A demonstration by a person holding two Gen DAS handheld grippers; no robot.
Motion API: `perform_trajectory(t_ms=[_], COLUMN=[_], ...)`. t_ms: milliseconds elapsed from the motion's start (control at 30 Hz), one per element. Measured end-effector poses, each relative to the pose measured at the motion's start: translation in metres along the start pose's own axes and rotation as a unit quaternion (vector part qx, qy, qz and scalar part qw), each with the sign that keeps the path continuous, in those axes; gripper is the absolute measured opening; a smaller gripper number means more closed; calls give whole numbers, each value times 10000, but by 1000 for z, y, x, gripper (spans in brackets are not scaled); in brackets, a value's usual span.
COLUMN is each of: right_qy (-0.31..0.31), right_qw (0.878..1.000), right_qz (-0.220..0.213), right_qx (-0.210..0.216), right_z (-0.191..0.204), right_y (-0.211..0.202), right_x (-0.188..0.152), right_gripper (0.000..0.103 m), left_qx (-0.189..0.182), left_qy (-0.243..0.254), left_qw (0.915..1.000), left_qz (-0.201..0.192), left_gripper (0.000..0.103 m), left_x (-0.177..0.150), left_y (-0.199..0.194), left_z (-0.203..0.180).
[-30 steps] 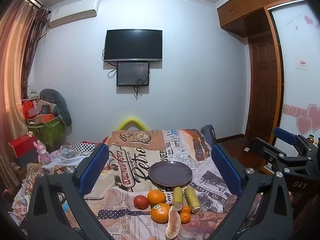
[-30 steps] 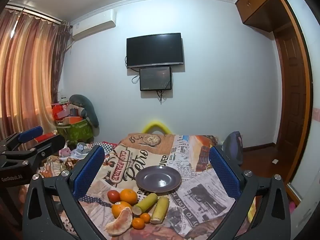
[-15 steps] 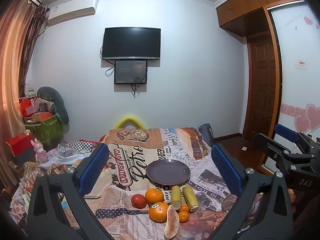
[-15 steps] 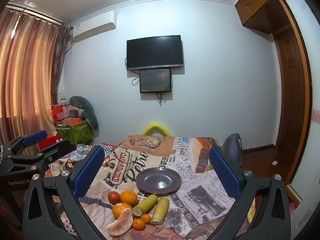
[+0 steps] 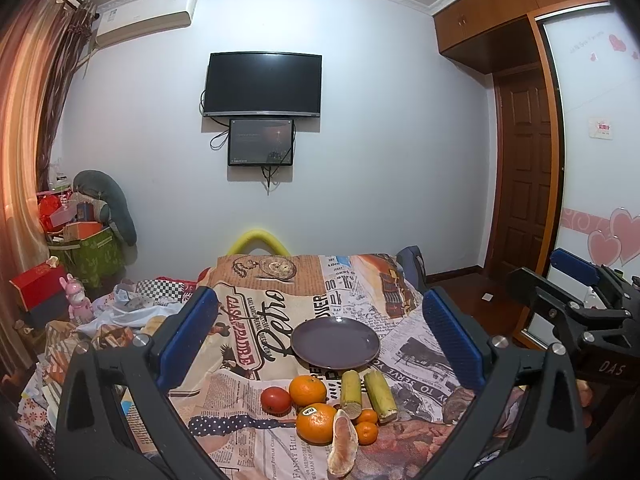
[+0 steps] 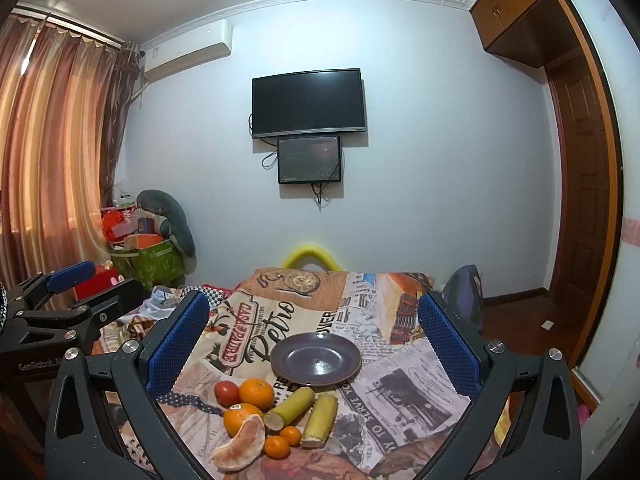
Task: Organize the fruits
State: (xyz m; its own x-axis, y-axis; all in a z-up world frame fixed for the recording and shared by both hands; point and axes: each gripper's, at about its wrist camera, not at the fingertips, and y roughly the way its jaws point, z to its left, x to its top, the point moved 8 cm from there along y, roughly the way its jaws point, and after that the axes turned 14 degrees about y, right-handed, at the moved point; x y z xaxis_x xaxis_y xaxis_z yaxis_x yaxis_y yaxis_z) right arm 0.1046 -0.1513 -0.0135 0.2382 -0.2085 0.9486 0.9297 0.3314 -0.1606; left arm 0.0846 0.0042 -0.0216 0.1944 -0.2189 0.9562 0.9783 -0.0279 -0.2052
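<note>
An empty dark purple plate (image 5: 335,343) (image 6: 316,358) sits on a table under a newspaper-print cloth (image 5: 256,320). In front of it lies a cluster of fruit: a red tomato (image 5: 275,400) (image 6: 226,393), two oranges (image 5: 307,390) (image 5: 316,423), two small tangerines (image 5: 367,432), two yellow-green cane pieces (image 5: 351,389) (image 5: 380,397) and a peeled citrus segment (image 5: 343,442) (image 6: 240,442). My left gripper (image 5: 320,344) is open and empty, held above and short of the fruit. My right gripper (image 6: 314,344) is open and empty, at the same height to its right.
A yellow chair back (image 5: 258,242) stands behind the table's far edge. Boxes, a green bin (image 5: 90,256) and toys crowd the left corner. A dark chair (image 6: 466,296) and a wooden door (image 5: 520,184) are on the right. A TV (image 5: 262,84) hangs on the wall.
Both grippers have shifted slightly; the scene has drifted a little leftward in the left wrist view. Both stay open and empty, and the fruit has not moved.
</note>
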Motion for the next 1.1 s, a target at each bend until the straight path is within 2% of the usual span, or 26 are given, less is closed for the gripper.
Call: perform_trajectory(t_ms=[1100], right_qy=[-9], right_qw=[10000], right_qz=[-54], right_qx=[-28], right_z=[1], right_y=[-3], right_x=[1], right_gripper=[103], left_qx=[-18], left_qy=[-7], left_qw=[10000], left_qz=[-29], left_gripper=[103], left_x=[1], left_y=[2], left_z=[-1])
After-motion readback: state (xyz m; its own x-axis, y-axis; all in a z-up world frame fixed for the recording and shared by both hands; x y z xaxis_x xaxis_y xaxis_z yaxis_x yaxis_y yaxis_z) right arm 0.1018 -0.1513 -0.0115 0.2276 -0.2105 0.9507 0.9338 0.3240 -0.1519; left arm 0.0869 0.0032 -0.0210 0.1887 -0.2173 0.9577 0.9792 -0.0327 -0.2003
